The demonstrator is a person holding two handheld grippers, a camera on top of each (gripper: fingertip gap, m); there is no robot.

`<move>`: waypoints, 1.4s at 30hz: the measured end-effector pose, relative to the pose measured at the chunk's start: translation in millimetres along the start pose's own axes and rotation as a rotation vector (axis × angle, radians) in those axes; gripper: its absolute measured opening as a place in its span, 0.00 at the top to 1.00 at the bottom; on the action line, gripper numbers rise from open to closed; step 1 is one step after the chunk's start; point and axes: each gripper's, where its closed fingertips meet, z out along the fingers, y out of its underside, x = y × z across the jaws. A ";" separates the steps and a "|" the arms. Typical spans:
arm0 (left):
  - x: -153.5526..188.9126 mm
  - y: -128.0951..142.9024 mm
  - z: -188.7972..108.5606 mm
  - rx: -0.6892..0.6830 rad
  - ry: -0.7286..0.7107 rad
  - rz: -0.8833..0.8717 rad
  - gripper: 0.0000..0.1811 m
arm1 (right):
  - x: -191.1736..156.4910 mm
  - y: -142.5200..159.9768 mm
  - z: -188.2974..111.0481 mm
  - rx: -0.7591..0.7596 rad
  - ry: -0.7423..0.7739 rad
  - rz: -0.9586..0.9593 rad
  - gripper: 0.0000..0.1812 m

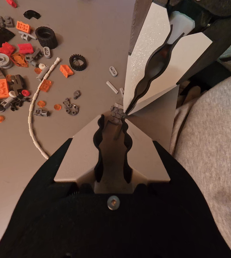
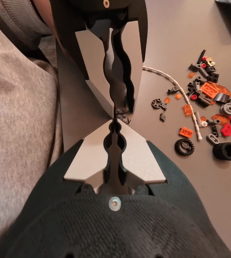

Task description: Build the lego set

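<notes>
Left gripper (image 1: 112, 120) part open around a grey studded plate assembly (image 1: 117, 113) near the table (image 1: 84, 34) edge, right gripper (image 2: 114, 120) pinched nearly closed on its corner, bare tabletop between them and scattered pieces, two black tyres (image 1: 46, 37), one white ribbed hose (image 1: 33, 111).

Left tongs (image 1: 112, 118) parted, right tongs (image 2: 115, 122) apparently closed, tip-to-tip.

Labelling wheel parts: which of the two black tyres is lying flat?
The thin treaded black tyre, nearer the grippers, lies flat with a small grey piece in its hole. The wide black tyre rests on its side, tread on the table.
</notes>
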 end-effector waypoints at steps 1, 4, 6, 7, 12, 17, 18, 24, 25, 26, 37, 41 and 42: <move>0.2 0.0 -0.1 0.000 0.004 -0.002 0.87 | -0.5 0.1 0.3 -0.005 -0.015 0.002 1.00; 0.6 -0.1 -0.2 0.000 0.013 -0.008 0.87 | -0.5 0.0 0.0 -0.021 -0.037 -0.012 1.00; 0.6 -0.1 -0.2 0.000 0.014 -0.009 0.87 | 0.4 -0.7 -0.9 -0.030 -0.033 -0.027 1.00; 0.6 0.0 -0.2 0.000 0.013 -0.008 0.87 | 1.0 -0.5 -1.5 -0.036 -0.027 -0.036 1.00; 0.8 0.0 -0.2 0.000 0.015 -0.009 0.87 | 2.4 0.9 -2.1 -0.056 -0.006 -0.061 0.97; 0.8 -0.1 -0.2 0.000 0.016 -0.010 0.87 | 1.3 0.8 -1.7 -0.062 -0.011 -0.075 0.98; 0.8 -0.1 -0.2 0.000 0.016 -0.010 0.87 | 1.2 0.6 -1.7 -0.066 -0.013 -0.077 0.98; 0.7 0.0 -0.1 0.000 0.011 -0.005 0.87 | -1.6 0.3 -0.8 -0.094 -0.072 -0.051 1.00; 0.7 0.0 -0.1 0.000 0.011 -0.006 0.87 | -1.6 0.4 -1.0 -0.098 -0.081 -0.046 1.00; 0.6 0.0 -0.1 0.000 0.011 -0.006 0.87 | -1.6 0.3 -1.1 -0.102 -0.088 -0.043 1.00; 0.8 -0.1 -0.2 0.001 0.021 -0.014 0.87 | 0.8 0.3 -2.1 -0.132 -0.068 -0.089 0.97; 0.9 -0.1 -0.2 0.001 0.022 -0.014 0.87 | 0.0 -2.0 -3.4 -0.127 -0.065 -0.109 1.00; 1.0 -0.1 -0.2 0.001 0.022 -0.014 0.87 | 0.1 -2.0 -3.5 -0.128 -0.066 -0.112 1.00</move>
